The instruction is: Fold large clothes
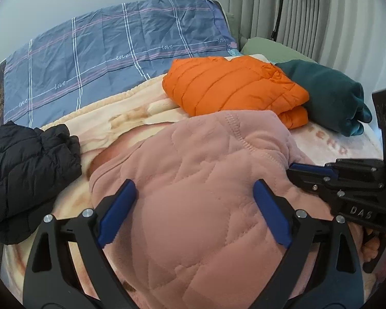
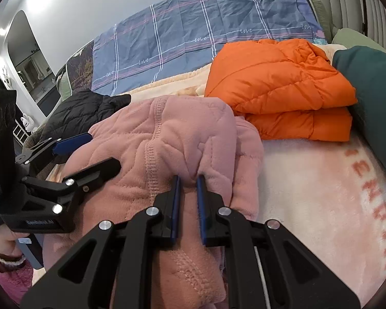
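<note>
A pink quilted garment (image 1: 198, 170) lies bunched on the bed's pale blanket (image 2: 308, 180). My left gripper (image 1: 193, 188) hovers over it, open, its blue pads wide apart on either side of the fabric without pressing it. In the right wrist view the left gripper (image 2: 103, 152) shows at the garment's left edge. My right gripper (image 2: 188, 180) is shut on a raised fold of the pink garment (image 2: 182, 134) near its right side. In the left wrist view the right gripper (image 1: 293, 172) meets the cloth's right edge.
A folded orange puffer jacket (image 1: 234, 87) and a dark teal garment (image 1: 332, 92) lie behind the pink one. A black puffer jacket (image 1: 25, 170) sits at the left. A blue plaid sheet (image 1: 110, 49) covers the far end; grey curtains (image 1: 308, 13) hang at the right.
</note>
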Demonstrator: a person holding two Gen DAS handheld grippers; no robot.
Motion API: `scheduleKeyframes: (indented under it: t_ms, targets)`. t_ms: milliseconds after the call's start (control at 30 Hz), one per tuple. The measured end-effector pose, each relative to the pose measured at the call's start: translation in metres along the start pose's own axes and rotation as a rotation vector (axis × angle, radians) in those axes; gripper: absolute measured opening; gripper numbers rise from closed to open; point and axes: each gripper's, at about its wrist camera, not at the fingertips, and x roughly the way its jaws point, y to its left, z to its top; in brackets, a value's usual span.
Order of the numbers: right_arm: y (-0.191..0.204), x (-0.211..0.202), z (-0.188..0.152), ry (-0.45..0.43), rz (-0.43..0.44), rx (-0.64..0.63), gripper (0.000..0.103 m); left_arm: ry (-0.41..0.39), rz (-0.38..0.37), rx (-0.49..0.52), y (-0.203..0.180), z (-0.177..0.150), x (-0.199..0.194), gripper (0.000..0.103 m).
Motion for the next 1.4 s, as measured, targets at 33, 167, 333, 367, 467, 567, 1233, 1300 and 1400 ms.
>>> scheduleKeyframes:
  t_ms: [33,167,333,367,467,567,1233,1300,1400]
  targets:
    - [-0.001,-0.001,-0.001,-0.002,0.001,0.001,0.011,-0.006,-0.015,-0.013,0.001,0.003,-0.004,0.092]
    - [-0.004,-0.002,-0.004,-0.007,0.013,0.01,0.011,-0.042,-0.066,-0.025,0.001,0.018,-0.021,0.081]
    - [-0.003,-0.003,-0.007,-0.018,0.007,0.009,0.011,0.11,-0.04,0.052,-0.012,0.011,0.017,0.082]
    - [-0.002,-0.002,-0.008,-0.021,0.001,0.008,0.012,0.086,-0.01,0.085,-0.015,0.003,0.025,0.084]
    - [0.007,-0.004,-0.011,-0.05,-0.032,-0.028,0.012,0.077,-0.03,0.063,-0.01,-0.001,0.027,0.084]
    - [0.01,-0.004,-0.013,-0.057,-0.054,-0.044,0.013,0.088,-0.042,0.074,-0.008,-0.002,0.03,0.084]
    - [-0.026,0.045,0.03,0.033,-0.015,0.082,0.02,0.135,-0.06,0.082,-0.005,0.004,0.037,0.086]
    - [-0.032,0.046,0.026,0.019,0.01,0.11,0.018,0.125,-0.083,0.046,0.002,-0.001,0.044,0.086]
    - [-0.018,0.048,0.026,0.008,-0.064,0.022,0.018,0.126,-0.064,0.066,-0.002,0.0,0.044,0.087]
